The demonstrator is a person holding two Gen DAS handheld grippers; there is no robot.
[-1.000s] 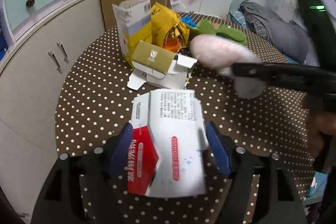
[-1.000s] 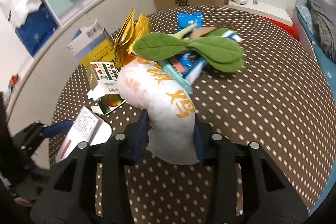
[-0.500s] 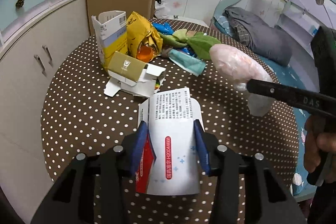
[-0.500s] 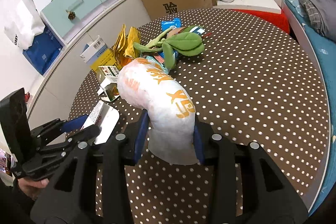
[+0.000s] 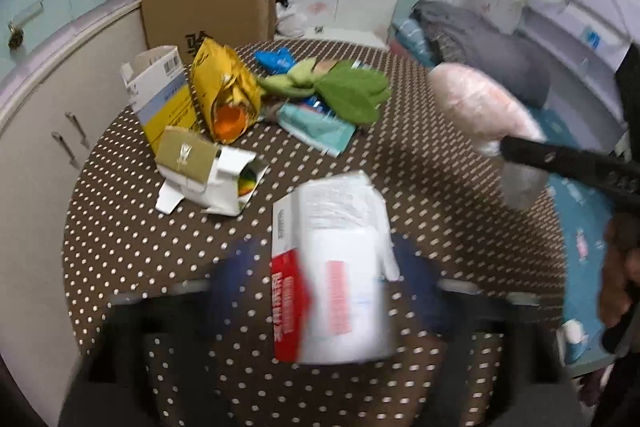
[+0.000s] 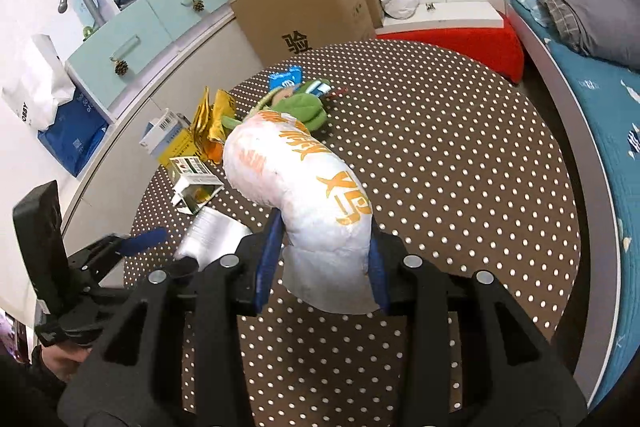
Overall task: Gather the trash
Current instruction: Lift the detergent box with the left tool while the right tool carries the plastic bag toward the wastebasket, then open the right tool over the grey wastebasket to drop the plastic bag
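A white and red flattened carton [image 5: 336, 267] lies on the brown dotted table [image 5: 420, 155], between the blurred blue fingers of my left gripper [image 5: 326, 279]. Its jaws are opening and stand wide, with a gap on each side of the carton. My right gripper [image 6: 320, 259] is shut on a puffy white bag with orange characters [image 6: 296, 171] and holds it above the table. In the left wrist view that bag [image 5: 476, 107] hangs at the right. In the right wrist view the left gripper [image 6: 140, 239] and the carton [image 6: 212, 235] sit at the lower left.
More trash lies at the far left of the table: a yellow foil bag [image 5: 224, 95], a blue and yellow carton [image 5: 160, 95], a small gold and white box [image 5: 204, 171], green cloth leaves [image 5: 348, 91] and a teal wrapper [image 5: 316, 127]. A cardboard box [image 5: 208, 7] stands behind, a bed [image 6: 592, 87] at the right.
My left gripper's jaws first squeezed the carton, then spread wide and let go of it. My right gripper carried the white bag away from the trash pile, still clamped.
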